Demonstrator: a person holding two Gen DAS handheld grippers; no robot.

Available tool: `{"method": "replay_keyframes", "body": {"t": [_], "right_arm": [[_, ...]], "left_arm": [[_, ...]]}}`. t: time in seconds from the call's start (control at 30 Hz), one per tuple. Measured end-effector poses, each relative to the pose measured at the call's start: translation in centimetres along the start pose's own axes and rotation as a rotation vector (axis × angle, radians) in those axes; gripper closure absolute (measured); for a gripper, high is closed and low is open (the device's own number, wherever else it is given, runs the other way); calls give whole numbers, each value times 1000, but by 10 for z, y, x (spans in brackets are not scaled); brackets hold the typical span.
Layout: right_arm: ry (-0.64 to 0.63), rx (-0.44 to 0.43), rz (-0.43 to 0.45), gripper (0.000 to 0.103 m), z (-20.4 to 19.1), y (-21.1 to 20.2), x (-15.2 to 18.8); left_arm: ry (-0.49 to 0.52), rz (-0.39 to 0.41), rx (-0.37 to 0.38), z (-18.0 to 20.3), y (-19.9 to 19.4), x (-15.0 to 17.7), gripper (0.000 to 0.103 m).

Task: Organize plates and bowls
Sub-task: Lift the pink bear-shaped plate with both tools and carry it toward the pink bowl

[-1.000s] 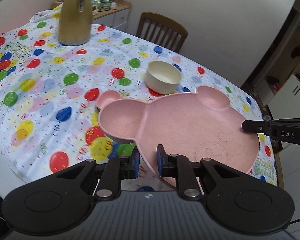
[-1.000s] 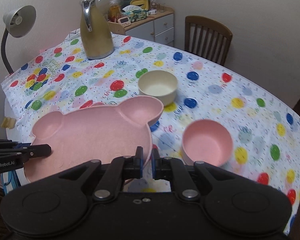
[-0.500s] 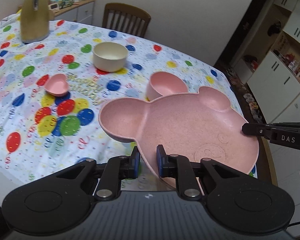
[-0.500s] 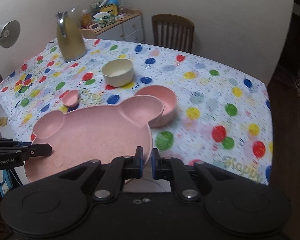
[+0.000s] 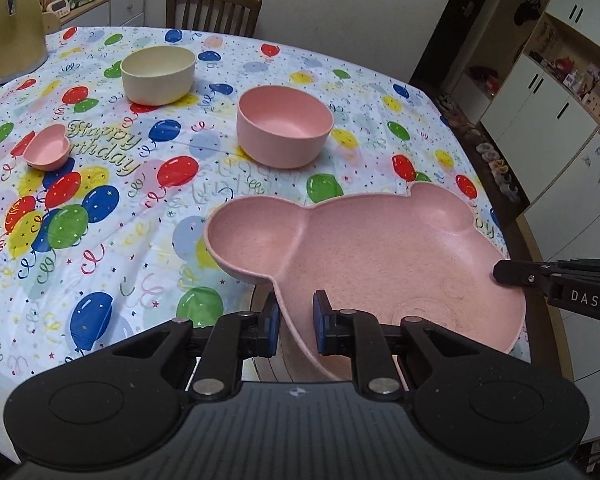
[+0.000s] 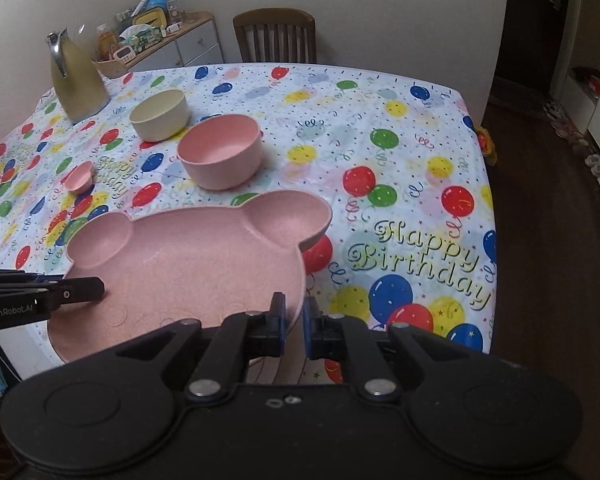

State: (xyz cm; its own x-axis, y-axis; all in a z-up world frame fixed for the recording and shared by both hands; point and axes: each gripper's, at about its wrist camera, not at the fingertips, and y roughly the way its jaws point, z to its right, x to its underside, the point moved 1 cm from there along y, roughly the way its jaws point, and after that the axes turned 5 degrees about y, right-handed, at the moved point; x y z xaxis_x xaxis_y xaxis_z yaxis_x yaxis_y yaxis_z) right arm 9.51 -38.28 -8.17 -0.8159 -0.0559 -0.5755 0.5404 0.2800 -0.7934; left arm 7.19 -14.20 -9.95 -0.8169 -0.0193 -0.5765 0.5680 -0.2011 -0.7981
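We see the table (image 6: 420,128) first, covered by a balloon-print birthday cloth (image 5: 100,208), with a wooden chair (image 6: 276,38) at its far side and a cabinet (image 6: 188,46) behind the far left corner. The pink bear-shaped plate (image 5: 380,256) is the biggest of the dishes; it sits at the near edge of the table, carried between our 2 grippers, and whether its underside touches the cloth we cannot tell. Our left gripper (image 5: 296,320) straddles the plate's near rim just below the left ear, 1 blue-padded finger outside the rim and 1 inside the dish, the jaws narrowed onto the rim. Our right gripper (image 6: 294,326) is pinched the same way on the opposite rim, below the right ear, with the rim passing between its 2 pads. In each wrist view the other gripper's tip reaches onto the plate's rim from the side. Beyond the plate, near the table's middle, stands the pink bowl (image 6: 220,152), upright and apart from the plate. Just behind it to the left is the cream bowl (image 6: 160,114), and farther left the tall gold jug (image 6: 78,84). Smallest is the pink heart-shaped dish (image 5: 47,152), alone on the cloth left of the pink bowl.
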Motion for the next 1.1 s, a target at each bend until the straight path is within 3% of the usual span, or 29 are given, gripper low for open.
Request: {"method": "replay_keyframes", "body": {"t": [0.63, 1.1], "right_arm": [[13, 14, -61, 95, 0, 31, 25], [40, 49, -73, 94, 3, 44, 21]], "left_arm": [[-2, -39, -33, -7, 23, 17, 87], [5, -39, -49, -3, 32, 11, 87]]}}
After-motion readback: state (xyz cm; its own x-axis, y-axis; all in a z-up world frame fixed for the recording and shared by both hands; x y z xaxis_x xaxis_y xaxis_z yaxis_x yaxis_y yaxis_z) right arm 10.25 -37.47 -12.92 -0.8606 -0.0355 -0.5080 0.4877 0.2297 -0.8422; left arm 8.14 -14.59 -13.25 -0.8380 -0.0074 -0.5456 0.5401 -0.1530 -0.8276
